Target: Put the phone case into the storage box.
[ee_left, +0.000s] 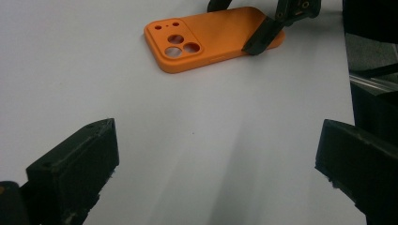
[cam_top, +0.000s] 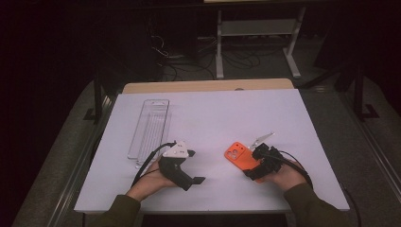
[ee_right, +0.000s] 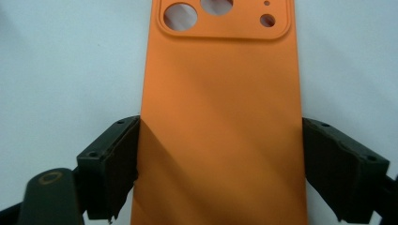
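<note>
The right hand-held gripper (ee_right: 220, 164) has its two black jaws on both long sides of the orange phone case (ee_right: 220, 117). The jaws touch the edges, so it looks like it is holding the case. The case lies flat on the white bench (cam_top: 213, 118), camera holes pointing away from the person. To do this well, I think the grip should stay even on both sides, and the lift should be slow so the case does not slip or tip. The left hand-held gripper (ee_left: 216, 173) waits close by, jaws wide with nothing inside. A clear tray (cam_top: 149, 127) sits farther off to the left.
</note>
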Action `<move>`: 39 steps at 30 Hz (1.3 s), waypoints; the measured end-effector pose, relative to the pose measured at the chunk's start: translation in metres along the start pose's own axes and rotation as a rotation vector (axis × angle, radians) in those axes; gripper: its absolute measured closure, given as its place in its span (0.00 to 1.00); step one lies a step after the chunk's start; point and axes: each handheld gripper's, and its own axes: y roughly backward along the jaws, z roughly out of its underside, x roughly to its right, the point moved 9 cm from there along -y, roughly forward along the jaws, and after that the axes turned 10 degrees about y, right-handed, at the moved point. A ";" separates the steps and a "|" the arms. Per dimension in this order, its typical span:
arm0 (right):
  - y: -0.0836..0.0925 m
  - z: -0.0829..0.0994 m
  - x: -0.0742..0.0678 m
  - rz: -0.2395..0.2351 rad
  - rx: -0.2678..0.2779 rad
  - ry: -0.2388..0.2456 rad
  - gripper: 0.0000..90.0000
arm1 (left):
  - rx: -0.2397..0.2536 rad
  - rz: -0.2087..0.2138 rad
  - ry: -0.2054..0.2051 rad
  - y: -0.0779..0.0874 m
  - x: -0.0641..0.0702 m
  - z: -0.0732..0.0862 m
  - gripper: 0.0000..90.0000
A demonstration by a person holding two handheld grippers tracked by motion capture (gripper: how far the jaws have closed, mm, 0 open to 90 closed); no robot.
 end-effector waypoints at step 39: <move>0.027 -0.016 0.014 -0.027 0.082 -0.021 0.17 | 0.010 0.001 0.013 -0.001 0.000 0.000 0.00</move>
